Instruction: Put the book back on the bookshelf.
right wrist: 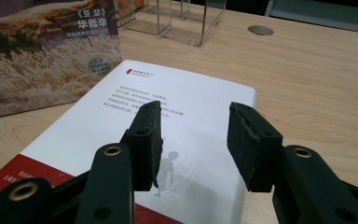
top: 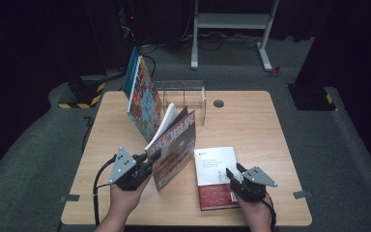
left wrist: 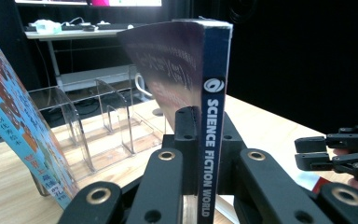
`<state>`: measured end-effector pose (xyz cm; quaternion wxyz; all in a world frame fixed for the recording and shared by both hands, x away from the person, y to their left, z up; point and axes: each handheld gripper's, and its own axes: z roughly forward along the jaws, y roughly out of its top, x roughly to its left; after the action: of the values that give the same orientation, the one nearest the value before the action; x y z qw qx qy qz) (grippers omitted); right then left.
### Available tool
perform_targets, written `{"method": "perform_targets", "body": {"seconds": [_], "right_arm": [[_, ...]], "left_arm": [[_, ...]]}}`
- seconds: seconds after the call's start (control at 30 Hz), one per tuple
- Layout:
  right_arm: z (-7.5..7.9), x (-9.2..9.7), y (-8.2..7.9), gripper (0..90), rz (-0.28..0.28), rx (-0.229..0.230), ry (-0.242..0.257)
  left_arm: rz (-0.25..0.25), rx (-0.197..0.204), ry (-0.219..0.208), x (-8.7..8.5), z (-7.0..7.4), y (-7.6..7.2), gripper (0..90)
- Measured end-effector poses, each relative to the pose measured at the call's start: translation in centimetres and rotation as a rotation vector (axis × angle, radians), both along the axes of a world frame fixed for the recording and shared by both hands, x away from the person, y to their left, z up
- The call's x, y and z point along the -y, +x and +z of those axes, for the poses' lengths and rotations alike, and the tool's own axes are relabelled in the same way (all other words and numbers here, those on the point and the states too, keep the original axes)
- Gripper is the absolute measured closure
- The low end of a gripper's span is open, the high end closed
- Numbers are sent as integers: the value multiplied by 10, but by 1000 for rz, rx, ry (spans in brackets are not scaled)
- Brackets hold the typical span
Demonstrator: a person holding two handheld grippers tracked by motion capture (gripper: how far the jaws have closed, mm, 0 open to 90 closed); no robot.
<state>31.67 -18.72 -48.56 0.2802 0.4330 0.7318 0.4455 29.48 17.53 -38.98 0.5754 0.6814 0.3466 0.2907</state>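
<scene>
Left gripper (top: 147,162): clamped on spine of Science Fiction World magazine (top: 174,145), held upright above table (top: 251,121) | right gripper (top: 235,175): jaws apart over white-and-red book (top: 212,166) | risk: limp magazine splaying, snagging acrylic book rack (top: 186,96).

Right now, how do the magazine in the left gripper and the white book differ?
The magazine stands upright, its spine clamped by the left gripper; the white book lies flat on the table, ungripped. The magazine's cover is dark and reddish, the book's white with a red band. Both are closed.
</scene>
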Motion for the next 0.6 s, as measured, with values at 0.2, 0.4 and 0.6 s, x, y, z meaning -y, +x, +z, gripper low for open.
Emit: {"method": "perform_targets", "body": {"seconds": [0.2,0.4,0.6], "right_arm": [[-3,3,1,535,-1,15,-39],[-1,7,0,542,-8,17,-33],[1,6,0,551,-22,16,-32]], "left_arm": [[2,2,-1,2,2,1,836],[11,6,9,7,7,5,838],[26,14,14,11,10,9,840]]}}
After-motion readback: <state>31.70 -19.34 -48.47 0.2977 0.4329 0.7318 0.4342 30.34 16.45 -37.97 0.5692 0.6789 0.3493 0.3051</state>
